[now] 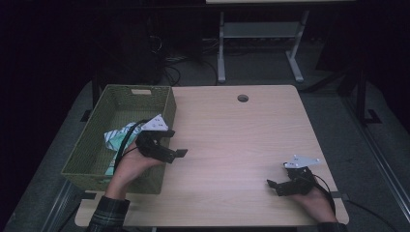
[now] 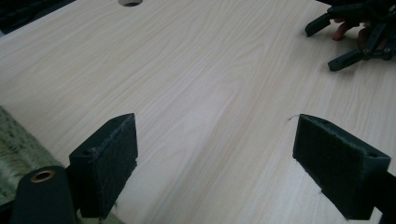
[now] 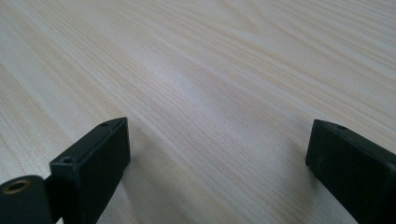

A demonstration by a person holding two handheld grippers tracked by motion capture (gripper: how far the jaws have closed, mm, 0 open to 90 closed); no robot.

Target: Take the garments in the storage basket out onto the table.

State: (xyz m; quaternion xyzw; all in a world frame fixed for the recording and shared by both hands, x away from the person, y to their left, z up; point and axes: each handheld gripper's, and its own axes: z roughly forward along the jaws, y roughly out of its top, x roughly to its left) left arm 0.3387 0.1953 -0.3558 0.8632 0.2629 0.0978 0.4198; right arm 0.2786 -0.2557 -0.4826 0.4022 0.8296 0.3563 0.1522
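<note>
I see a table (image 1: pixel 232 140) of pale matt wood grain, a woven green basket (image 1: pixel 164 111), crumpled cloth (image 1: pixel 118 137) inside it, and matt black gripper pads (image 2: pixel 109 158) with rough, felt-like faces.

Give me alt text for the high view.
Two hand-held black tongs, both open and empty, hover over a light wooden table: the left tongs beside a green woven basket holding a crumpled white-and-green packet, the right tongs near the front right corner.

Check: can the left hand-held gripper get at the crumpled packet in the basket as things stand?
Probably yes. The left hand-held gripper is open and empty at the basket's right wall, with the packet just beside it in the open-topped basket. It points away over the table, so it would need turning back.
</note>
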